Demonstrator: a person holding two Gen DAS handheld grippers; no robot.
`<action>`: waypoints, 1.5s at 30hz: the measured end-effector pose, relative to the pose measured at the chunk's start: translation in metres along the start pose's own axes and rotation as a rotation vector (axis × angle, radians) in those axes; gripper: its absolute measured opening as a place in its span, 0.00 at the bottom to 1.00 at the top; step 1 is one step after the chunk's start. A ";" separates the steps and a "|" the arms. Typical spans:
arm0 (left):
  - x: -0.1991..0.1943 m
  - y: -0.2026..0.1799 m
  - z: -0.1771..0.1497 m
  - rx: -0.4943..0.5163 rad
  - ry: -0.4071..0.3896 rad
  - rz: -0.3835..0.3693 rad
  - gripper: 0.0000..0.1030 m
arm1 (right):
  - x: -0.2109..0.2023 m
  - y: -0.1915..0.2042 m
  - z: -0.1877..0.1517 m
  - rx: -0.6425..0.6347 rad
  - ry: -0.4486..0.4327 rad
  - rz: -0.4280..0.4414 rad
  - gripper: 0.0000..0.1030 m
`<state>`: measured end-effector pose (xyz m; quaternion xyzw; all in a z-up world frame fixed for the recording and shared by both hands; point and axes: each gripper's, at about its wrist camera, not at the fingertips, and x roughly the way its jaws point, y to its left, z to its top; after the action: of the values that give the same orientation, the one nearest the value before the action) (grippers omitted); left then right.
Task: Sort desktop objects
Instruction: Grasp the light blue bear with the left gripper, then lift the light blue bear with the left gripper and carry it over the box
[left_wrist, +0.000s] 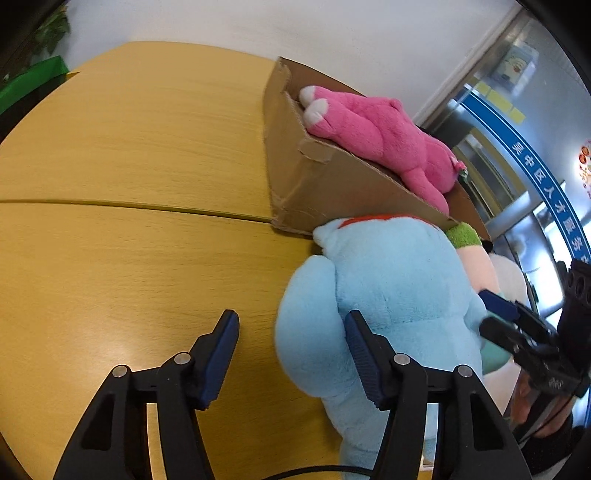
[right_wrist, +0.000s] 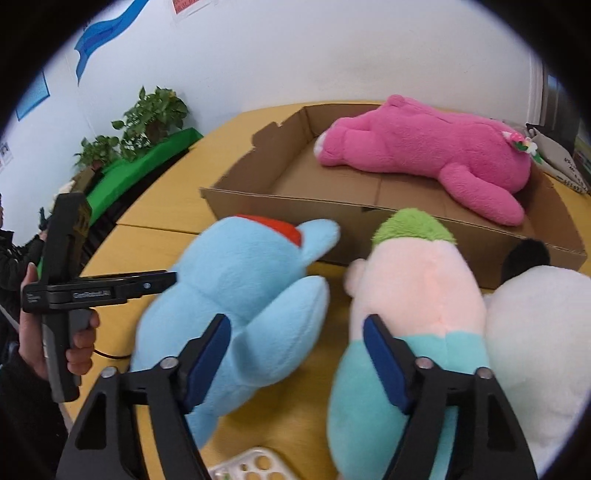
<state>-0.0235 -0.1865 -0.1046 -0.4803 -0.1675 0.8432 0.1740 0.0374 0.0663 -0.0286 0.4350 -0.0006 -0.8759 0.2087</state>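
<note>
**Blue plush toy approached from both sides for lifting into the box**

A pink plush toy (right_wrist: 424, 158) is already laid inside the cardboard box (right_wrist: 280, 206) at the back of the wooden table (left_wrist: 129, 166). Three more toys are lined up just in front of the box wall: a blue plush toy (right_wrist: 236, 295), a pink-and-green plush toy (right_wrist: 417, 291) touching it on one side, and a white plush toy (right_wrist: 539, 332) pressed against that one.

The left gripper (left_wrist: 291, 350) is seen half spread; one finger is laid against the blue toy's rounded flank while the other is held over bare table, so nothing is pinched yet. The right gripper (right_wrist: 297, 354) is likewise half spread, its fingers set astride the gap between the blue toy and the pink-and-green one, with a limb of the blue toy lying between them but not squeezed.

The step in hand is judged to be a two-sided pick of the blue toy. It would be done best if the left gripper were shifted further onto the toy, so that a thick fold of plush is taken between both fingers and not merely brushed by one. The right gripper should be kept clear of the neighbouring toy, lest both be dragged together. Soft stuffing can be expected to give under pressure, so a deep bite is advised before lifting, and the box wall must be cleared on the way over.
</note>
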 end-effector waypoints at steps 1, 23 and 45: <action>0.002 -0.001 -0.001 0.003 0.004 -0.011 0.55 | 0.003 0.001 0.001 -0.013 0.006 -0.014 0.64; -0.034 0.008 -0.032 0.020 -0.021 0.098 0.27 | 0.030 0.062 -0.007 -0.192 0.072 -0.026 0.47; -0.036 0.018 -0.035 0.041 -0.012 0.105 0.26 | 0.035 0.072 -0.011 -0.190 0.119 0.017 0.39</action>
<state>0.0210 -0.2150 -0.1028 -0.4797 -0.1258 0.8573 0.1384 0.0532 -0.0109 -0.0491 0.4644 0.0911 -0.8428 0.2562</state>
